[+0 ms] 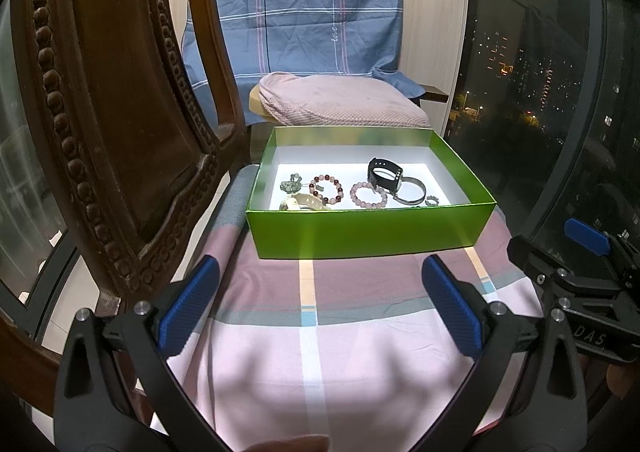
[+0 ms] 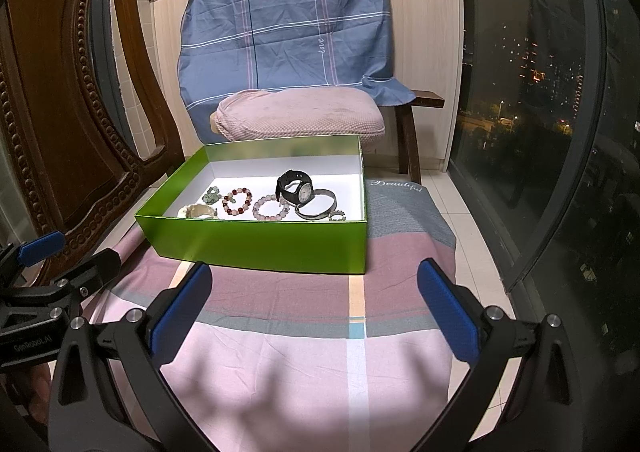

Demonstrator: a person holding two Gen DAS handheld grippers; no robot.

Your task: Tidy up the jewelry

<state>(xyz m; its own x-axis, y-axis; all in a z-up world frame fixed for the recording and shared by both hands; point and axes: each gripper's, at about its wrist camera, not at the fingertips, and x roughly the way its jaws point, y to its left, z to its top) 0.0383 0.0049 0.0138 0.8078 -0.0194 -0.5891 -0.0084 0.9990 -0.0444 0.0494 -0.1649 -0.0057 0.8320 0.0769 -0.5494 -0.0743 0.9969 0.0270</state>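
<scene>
Green cardboard box point(image 2: 256, 242) on pink checked cloth point(image 2: 320, 332), with black wristwatch point(image 2: 295, 187), silver bangle point(image 2: 320, 205), pale pink bead bracelet point(image 2: 271, 207) and red bead bracelet point(image 2: 237, 201) inside. Left gripper point(image 1: 320, 304) and right gripper point(image 2: 314, 306) at 6 o'clock, wide open, holding nothing. Brown wooden chair point(image 2: 60, 91) at 9 o'clock.

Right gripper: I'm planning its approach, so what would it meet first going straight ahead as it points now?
Probably the near wall of the green cardboard box, which stands across the open right gripper on the pink checked cloth. Nothing lies between them, though its height over the wall is unclear.
</scene>
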